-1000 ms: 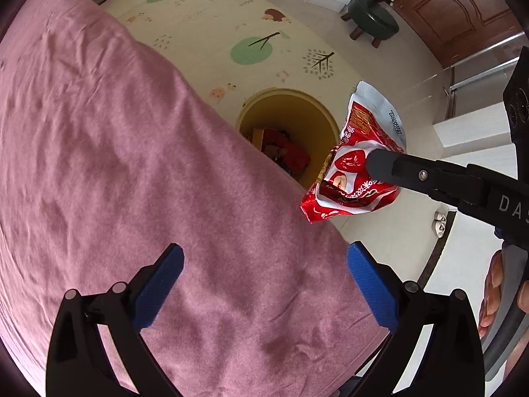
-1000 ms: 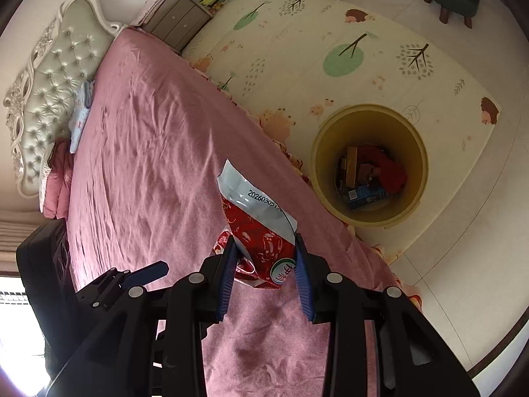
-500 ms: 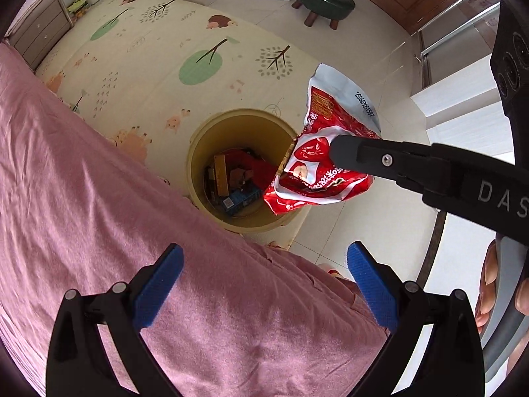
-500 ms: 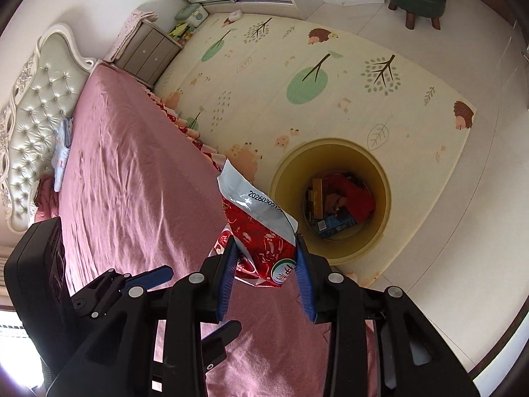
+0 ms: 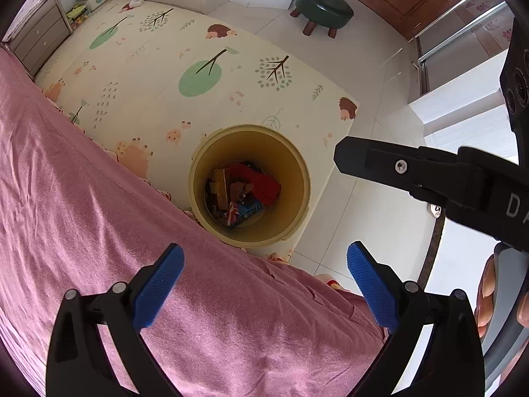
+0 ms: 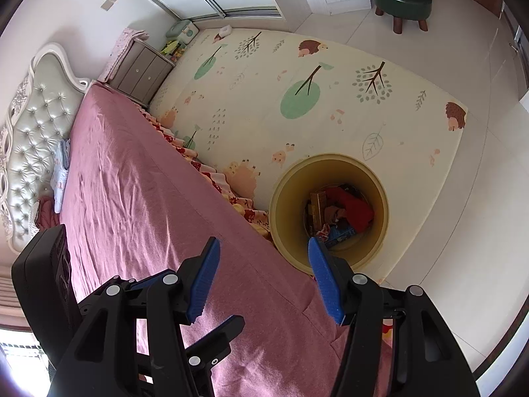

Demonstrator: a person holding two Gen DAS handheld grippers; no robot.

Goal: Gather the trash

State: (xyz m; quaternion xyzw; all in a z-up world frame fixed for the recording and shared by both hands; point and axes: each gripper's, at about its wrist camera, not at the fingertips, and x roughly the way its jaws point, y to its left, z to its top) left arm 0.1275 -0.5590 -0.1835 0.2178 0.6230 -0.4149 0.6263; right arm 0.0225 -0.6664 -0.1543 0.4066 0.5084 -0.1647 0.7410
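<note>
A yellow bin (image 5: 299, 178) (image 6: 380, 192) stands on the floor mat beside the bed, with red, brown and blue wrappers (image 5: 254, 188) (image 6: 347, 210) at its bottom. My right gripper (image 6: 263, 243) hangs over the bed's edge next to the bin. Its jaws are opening and nothing is between its blue pads. One of its black fingers (image 5: 380, 163) reaches in from the right in the left wrist view, bare. My left gripper (image 5: 264, 251) is open and empty above the pink bedspread (image 5: 99, 215), near the bin.
A patterned play mat (image 5: 198, 82) covers the floor past the bed. A green stool (image 5: 324, 8) stands by a wooden door, a nightstand (image 6: 142, 72) by the padded headboard (image 6: 39, 122). A hand (image 5: 489, 297) shows at the right edge.
The red snack bag that my right gripper held is gone from its jaws, which have spread apart. Both views have slid from the bed toward the bin.
</note>
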